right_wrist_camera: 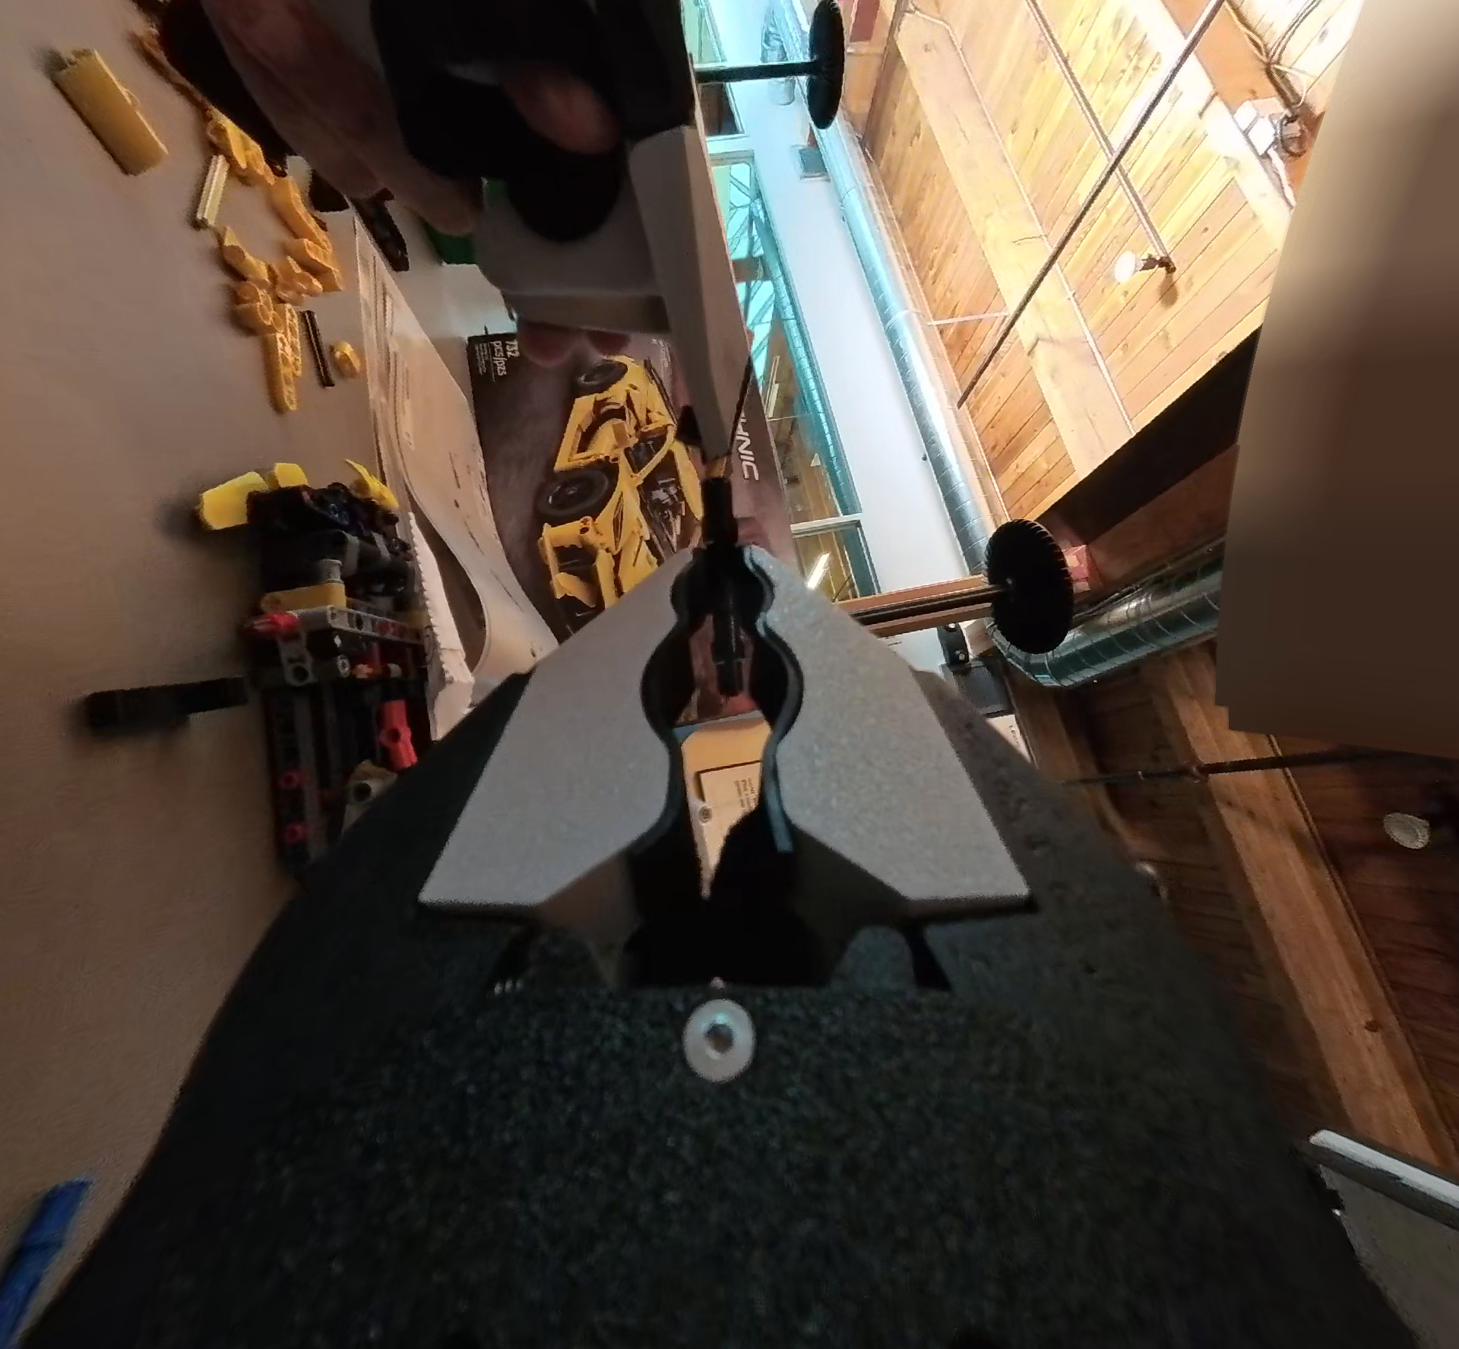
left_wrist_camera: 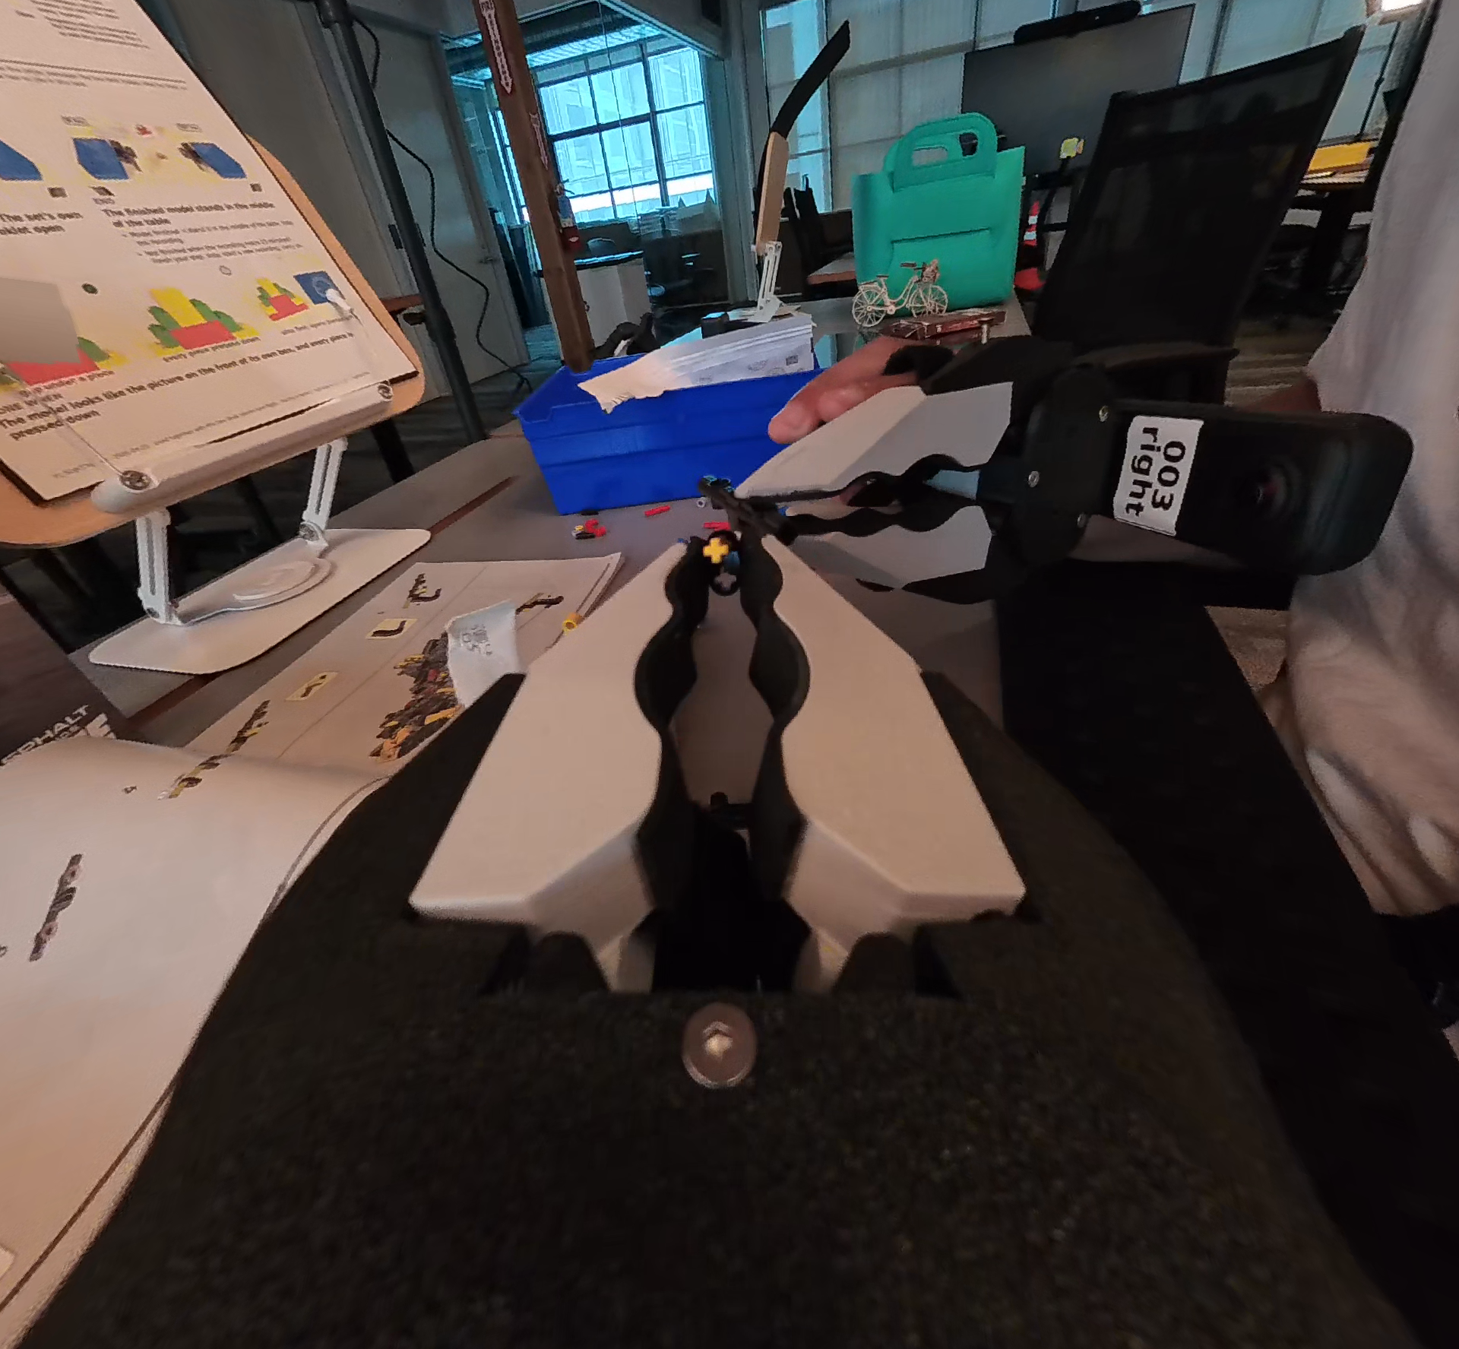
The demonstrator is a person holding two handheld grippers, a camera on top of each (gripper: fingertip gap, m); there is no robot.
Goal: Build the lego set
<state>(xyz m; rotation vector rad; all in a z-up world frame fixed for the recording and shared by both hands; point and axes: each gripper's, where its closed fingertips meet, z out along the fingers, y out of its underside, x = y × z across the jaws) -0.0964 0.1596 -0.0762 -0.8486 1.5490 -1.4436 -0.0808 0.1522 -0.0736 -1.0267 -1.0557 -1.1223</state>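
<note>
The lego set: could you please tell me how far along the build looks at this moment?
Partly done. A black, grey and yellow chassis section already stands assembled on the table. In hand: the left claw pinches a small piece with a yellow cross-shaped end, and the right claw grips a thin black axle, tips nearly meeting. Left: many loose yellow parts still lie unattached.

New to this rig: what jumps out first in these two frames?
Centre of the left wrist view, the left hand-held gripper pinches a small black piece with a yellow cross-shaped end, and the right hand-held gripper brings a thin black axle to it from the right. Behind them sits a blue bin. The right wrist view shows the box with a yellow car picture and a half-built chassis.
</note>
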